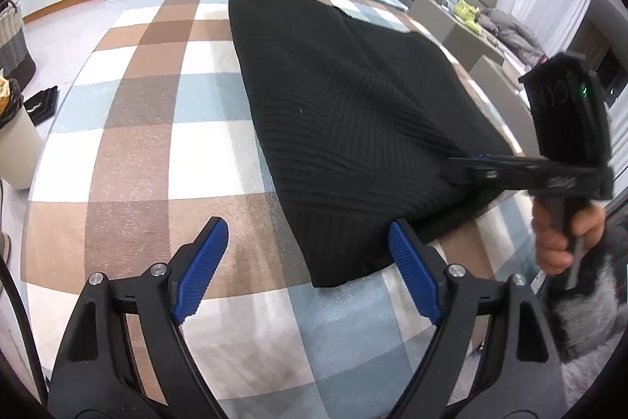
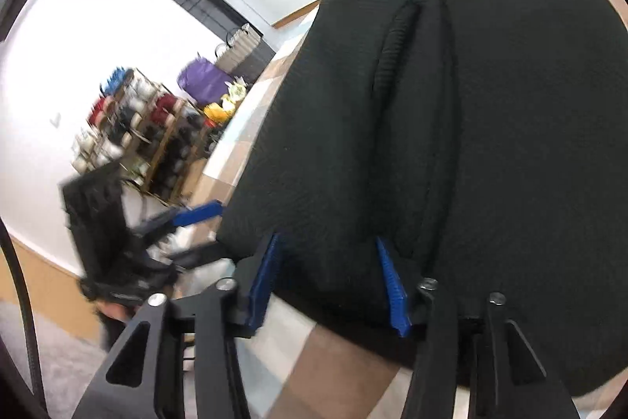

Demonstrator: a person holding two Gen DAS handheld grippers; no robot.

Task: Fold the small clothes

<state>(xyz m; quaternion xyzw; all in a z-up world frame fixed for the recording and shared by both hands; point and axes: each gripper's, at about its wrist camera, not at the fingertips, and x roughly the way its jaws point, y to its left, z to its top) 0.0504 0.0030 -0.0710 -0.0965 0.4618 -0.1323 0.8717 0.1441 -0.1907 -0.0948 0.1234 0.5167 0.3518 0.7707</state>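
The right fingers [image 2: 329, 277], partly apart, straddle the near hem of the black ribbed knit garment [image 1: 345, 105] without visibly pinching, while the left fingers [image 1: 310, 250] gape empty at its seven-o'clock corner; soft, limp and light, it lies flat on the checked bench [image 1: 129, 128], best pinched at corners, both hands angled downward.
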